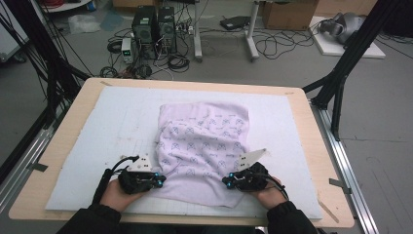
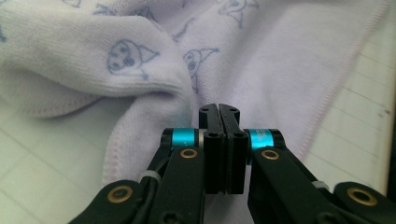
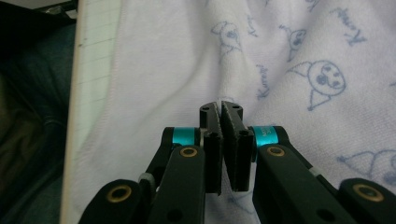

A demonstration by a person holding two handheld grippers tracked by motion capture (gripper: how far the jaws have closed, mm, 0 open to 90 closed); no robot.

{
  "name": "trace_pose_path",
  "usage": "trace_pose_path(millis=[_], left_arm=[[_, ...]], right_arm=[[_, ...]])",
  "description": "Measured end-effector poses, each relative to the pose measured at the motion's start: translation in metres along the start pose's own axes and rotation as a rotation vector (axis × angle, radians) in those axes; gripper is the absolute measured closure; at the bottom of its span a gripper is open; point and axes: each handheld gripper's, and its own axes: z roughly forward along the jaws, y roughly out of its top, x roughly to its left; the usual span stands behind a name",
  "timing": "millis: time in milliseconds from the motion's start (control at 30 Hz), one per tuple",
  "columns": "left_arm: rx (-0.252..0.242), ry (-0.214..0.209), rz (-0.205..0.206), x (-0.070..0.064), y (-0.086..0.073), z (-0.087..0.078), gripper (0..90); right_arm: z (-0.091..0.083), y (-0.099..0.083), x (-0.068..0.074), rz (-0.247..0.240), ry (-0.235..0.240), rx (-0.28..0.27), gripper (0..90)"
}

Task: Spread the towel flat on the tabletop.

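Fingers of both grippers are clenched on the near hem of the lilac towel [image 1: 204,146], which stretches away across the tabletop [image 1: 63,146], left gripper [image 1: 159,181] and right gripper [image 1: 228,182] pinching opposite near corners.

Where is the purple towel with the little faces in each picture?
High view: the towel lies mid-table on the white mat, its near edge between both claws.
Left gripper view: the towel spreads behind the shut left claw.
Right gripper view: the towel spreads behind the right claw, which pinches a fold.
Shared landmark: the printed cartoon faces.
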Motion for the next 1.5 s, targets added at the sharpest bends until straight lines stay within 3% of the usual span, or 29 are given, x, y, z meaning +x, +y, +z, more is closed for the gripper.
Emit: trace_pose_path(millis=[267,400,433,500,633,767,800,833,933,1100,1267,1367,1433,1500], left_arm=[[-0.032,-0.032,0.001,-0.026,-0.013,-0.025,88.3],[-0.078,-0.052,0.016,-0.037,-0.011,-0.039,87.3],[-0.079,-0.042,0.027,-0.037,-0.01,-0.04,85.0],[-0.084,-0.03,0.02,-0.033,-0.007,-0.038,73.8],[-0.055,-0.015,0.0,-0.018,-0.002,-0.02,59.0],[0.01,-0.02,0.015,-0.008,0.003,0.001,63.5],[0.029,-0.022,0.021,-0.008,0.003,0.006,69.1],[0.007,-0.017,0.028,-0.009,0.002,0.008,73.1],[0.011,-0.025,0.009,-0.009,0.001,0.006,86.4],[0.006,-0.034,0.004,-0.016,-0.009,-0.004,87.6],[0.007,-0.049,0.006,-0.033,-0.02,-0.019,87.7],[0.0,-0.067,0.001,-0.041,-0.027,-0.026,87.6],[-0.017,-0.065,0.011,-0.044,-0.026,-0.032,86.6],[-0.042,-0.053,0.01,-0.04,-0.021,-0.036,80.1]], right_arm=[[-0.011,-0.002,0.028,-0.042,0.049,-0.024,87.1],[-0.023,-0.002,0.04,-0.048,0.078,-0.075,86.1],[-0.025,-0.002,0.04,-0.044,0.087,-0.089,80.9],[-0.026,-0.001,0.036,-0.03,0.053,-0.087,72.4],[-0.013,0.001,0.022,-0.028,0.014,-0.042,61.4],[0.004,0.003,0.012,-0.03,-0.001,0.019,60.1],[0.007,0.003,0.01,-0.023,0.005,0.028,63.9],[0.01,0.003,0.008,-0.02,0.015,0.036,67.7],[0.013,0.002,0.008,-0.017,0.065,0.021,85.9],[0.01,0.001,0.016,-0.024,0.107,0.011,87.6],[0.004,-0.003,0.033,-0.033,0.155,-0.007,87.6],[0.0,-0.005,0.045,-0.053,0.178,0.016,87.6],[-0.005,-0.004,0.052,-0.063,0.196,-0.016,86.4],[-0.014,0.0,0.051,-0.057,0.189,-0.069,79.4]])
